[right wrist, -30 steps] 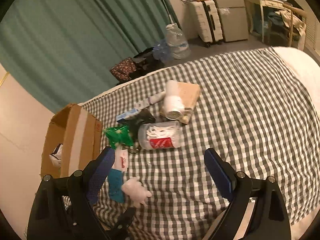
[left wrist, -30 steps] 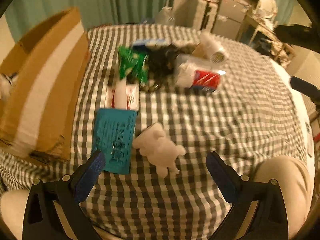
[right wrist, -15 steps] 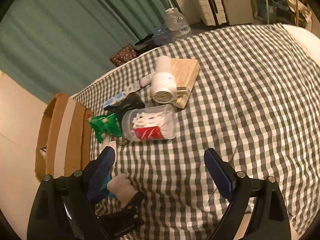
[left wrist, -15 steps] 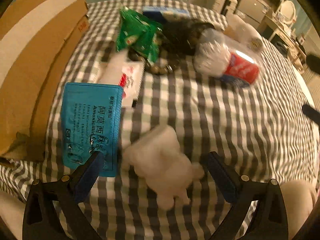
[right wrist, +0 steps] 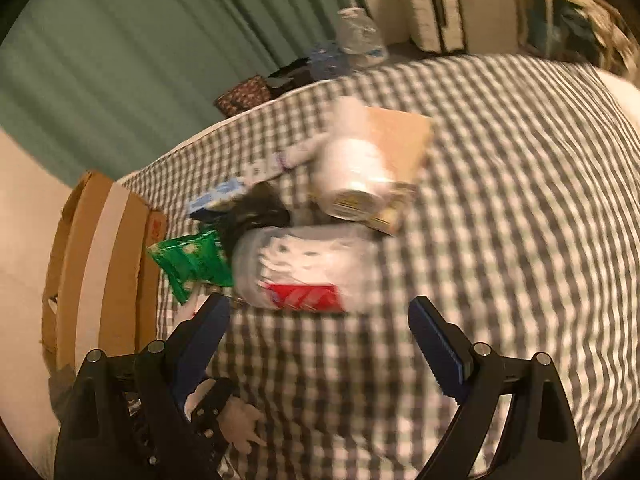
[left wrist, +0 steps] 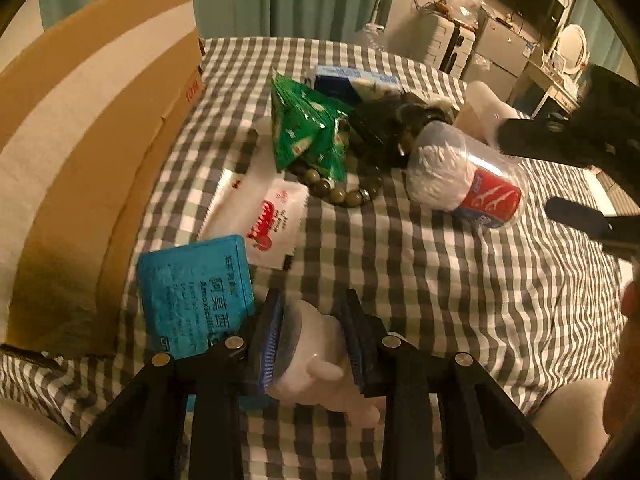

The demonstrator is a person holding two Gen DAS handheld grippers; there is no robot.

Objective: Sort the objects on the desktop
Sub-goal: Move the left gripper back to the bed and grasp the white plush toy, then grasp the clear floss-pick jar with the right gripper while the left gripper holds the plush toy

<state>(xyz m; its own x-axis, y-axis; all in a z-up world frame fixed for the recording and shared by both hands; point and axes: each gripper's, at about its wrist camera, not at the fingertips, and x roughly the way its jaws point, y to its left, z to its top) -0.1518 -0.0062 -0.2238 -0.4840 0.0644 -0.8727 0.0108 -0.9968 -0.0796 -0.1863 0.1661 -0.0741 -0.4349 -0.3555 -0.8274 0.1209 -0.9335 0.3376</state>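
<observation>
The white plush toy (left wrist: 310,354) is being gripped between the left gripper's (left wrist: 312,342) fingers (left wrist: 270,338). The right gripper's (right wrist: 318,344) fingers (right wrist: 434,344) are being held wide apart, gripping nothing, the cotton-swab tub (right wrist: 304,270) just ahead.

A small white toy (left wrist: 308,354) sits between the left gripper's (left wrist: 312,340) blue pads, pressed on both sides. Beside it a teal box (left wrist: 196,292) lies flat, then a white sachet (left wrist: 260,210), green packets (left wrist: 310,132), a bead bracelet (left wrist: 340,192) and a tipped swab tub (left wrist: 460,176), all on the checked surface (left wrist: 460,280) beside a cardboard box (left wrist: 80,140).
</observation>
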